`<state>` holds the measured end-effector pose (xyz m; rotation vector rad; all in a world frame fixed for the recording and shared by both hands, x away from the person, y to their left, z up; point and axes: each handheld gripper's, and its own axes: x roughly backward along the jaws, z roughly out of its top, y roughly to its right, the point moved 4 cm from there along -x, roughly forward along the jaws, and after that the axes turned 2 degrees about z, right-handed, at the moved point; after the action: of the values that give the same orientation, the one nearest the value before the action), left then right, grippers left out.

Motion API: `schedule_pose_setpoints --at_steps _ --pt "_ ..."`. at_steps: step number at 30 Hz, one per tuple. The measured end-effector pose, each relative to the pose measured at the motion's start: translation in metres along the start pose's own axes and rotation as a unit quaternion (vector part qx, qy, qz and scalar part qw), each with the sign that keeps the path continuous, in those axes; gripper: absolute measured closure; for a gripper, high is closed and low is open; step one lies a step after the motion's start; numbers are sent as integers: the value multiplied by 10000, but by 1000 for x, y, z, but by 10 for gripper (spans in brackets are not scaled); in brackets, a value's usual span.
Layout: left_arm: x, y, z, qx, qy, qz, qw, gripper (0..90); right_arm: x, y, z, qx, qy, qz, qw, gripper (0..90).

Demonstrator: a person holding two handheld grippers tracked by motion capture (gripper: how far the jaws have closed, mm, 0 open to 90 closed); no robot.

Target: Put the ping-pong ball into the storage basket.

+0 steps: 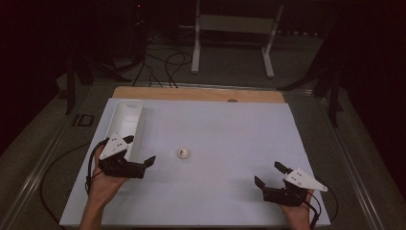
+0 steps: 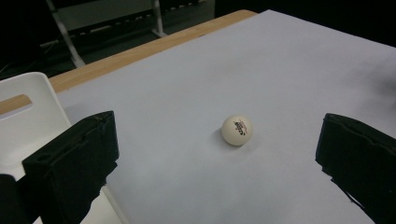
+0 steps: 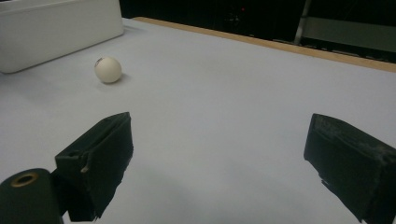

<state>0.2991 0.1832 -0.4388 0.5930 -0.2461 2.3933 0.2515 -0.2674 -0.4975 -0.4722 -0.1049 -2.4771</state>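
Note:
A white ping-pong ball with a small printed mark lies on the white sheet near the table's middle. My left gripper is open a short way to the ball's left, beside the tray's near end. In the left gripper view the ball rests ahead, between the widely spread jaws of that gripper, untouched. My right gripper is open near the front right of the sheet, holding nothing. In the right gripper view the ball sits far off at upper left, beyond the jaws of this gripper.
A long white tray lies along the sheet's left side, its wall showing behind the ball in the right gripper view. A wooden strip borders the far edge. Cables and a metal frame stand on the floor beyond.

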Motion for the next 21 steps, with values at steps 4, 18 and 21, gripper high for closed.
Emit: schedule_pose_setpoints --at_steps 4,18,21 --pt "-5 2 2 -4 -90 -68 9999 0 -1 0 -1 19 -23 5 10000 76" --pt "-20 4 12 -92 -364 -221 9991 0 -3 -1 -1 15 -20 38 10000 76" --pt "-25 5 15 -95 -498 -249 9984 0 -3 -1 -2 15 -34 36 10000 76"
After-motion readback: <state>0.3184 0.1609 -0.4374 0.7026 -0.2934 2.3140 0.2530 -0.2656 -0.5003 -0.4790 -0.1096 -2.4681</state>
